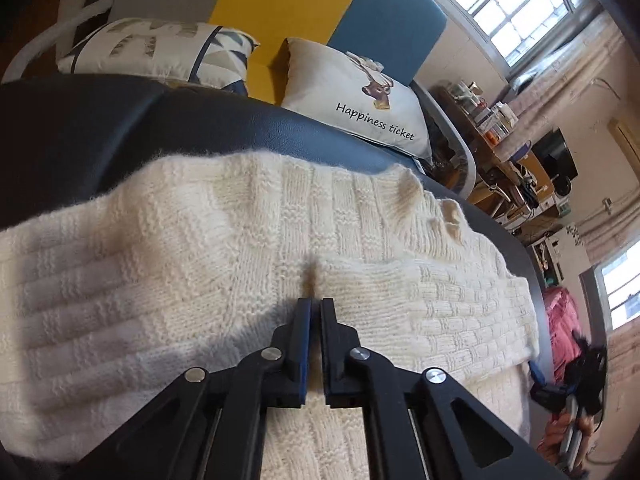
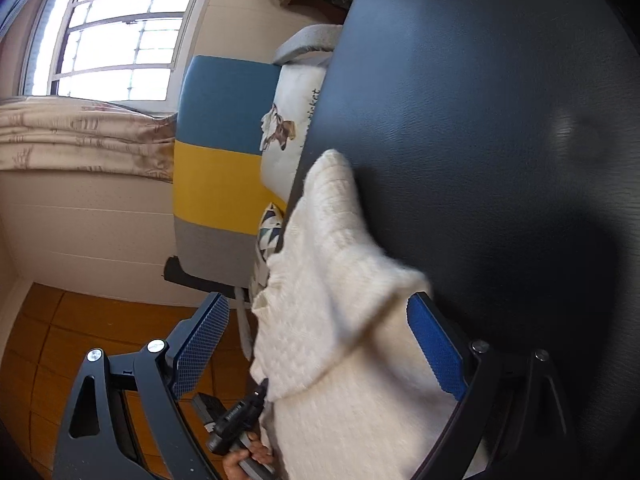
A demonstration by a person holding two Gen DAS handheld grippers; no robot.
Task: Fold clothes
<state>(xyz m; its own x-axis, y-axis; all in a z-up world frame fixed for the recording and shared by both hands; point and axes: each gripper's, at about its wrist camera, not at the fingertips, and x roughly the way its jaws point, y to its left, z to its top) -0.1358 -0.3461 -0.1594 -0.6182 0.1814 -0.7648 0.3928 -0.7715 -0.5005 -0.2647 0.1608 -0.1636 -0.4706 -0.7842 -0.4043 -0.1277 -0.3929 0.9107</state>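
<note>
A cream knitted sweater (image 1: 248,248) lies spread on a dark table (image 1: 120,128). My left gripper (image 1: 316,304) points down at it, jaws a narrow slit apart. A small pinched ridge of knit sits just ahead of the fingertips, and no cloth is pressed between the pads. In the right wrist view, a fold of the sweater (image 2: 332,280) hangs over the table (image 2: 500,120) edge. My right gripper (image 2: 320,344) stands wide open around that fold. Its blue pads (image 2: 436,348) are apart from the cloth on the left side and next to it on the right.
Two cushions (image 1: 360,96) rest on a grey, yellow and blue bench (image 1: 280,4) beyond the table. A cluttered desk (image 1: 500,152) and windows are at the right. A hand holding the other gripper (image 2: 240,424) shows below the sweater, over an orange floor (image 2: 80,320).
</note>
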